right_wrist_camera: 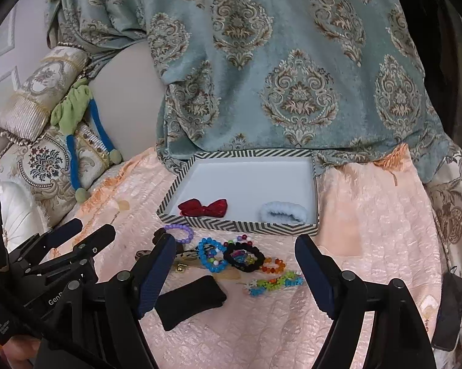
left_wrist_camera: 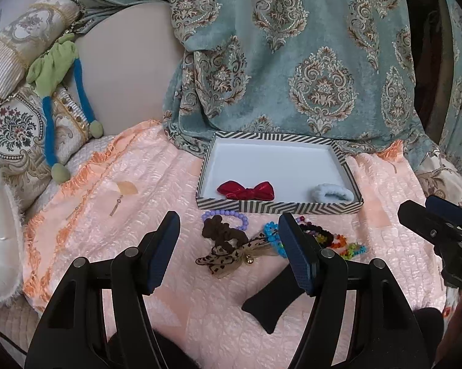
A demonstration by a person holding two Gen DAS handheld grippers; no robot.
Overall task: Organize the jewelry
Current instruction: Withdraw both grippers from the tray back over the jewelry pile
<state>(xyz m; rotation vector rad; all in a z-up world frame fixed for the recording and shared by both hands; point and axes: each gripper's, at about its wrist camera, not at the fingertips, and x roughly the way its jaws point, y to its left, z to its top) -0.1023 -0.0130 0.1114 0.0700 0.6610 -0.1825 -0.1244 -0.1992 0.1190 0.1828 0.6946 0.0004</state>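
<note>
A: Peach quilted bedspread (left_wrist_camera: pixel 157 178) fills the lower frame; patterned teal curtain (left_wrist_camera: pixel 292 61) hangs behind. Bare fabric lies left and right of the pile.

B: Edges? Striped shallow cardboard box (left_wrist_camera: pixel 218 204) sits mid-frame, front wall just beyond the loose pieces. Inside: red velvet bow (left_wrist_camera: pixel 246 190) at front left, pale blue fluffy scrunchie (left_wrist_camera: pixel 332 193) at front right.

A: Loose items: purple bead bracelet (right_wrist_camera: pixel 178 232), brown scrunchie (left_wrist_camera: pixel 221 233), leopard-print bow (left_wrist_camera: pixel 227 258), blue bead bracelet (right_wrist_camera: pixel 212 256), black bead bracelet (right_wrist_camera: pixel 244 256), black pouch (right_wrist_camera: pixel 190 301) nearest the camera.

B: Left gripper (left_wrist_camera: pixel 227 252) spread wide, holding nothing, fingers flanking the leopard bow. Right gripper (right_wrist_camera: pixel 235 272) equally wide, empty, above the bracelets.
</note>
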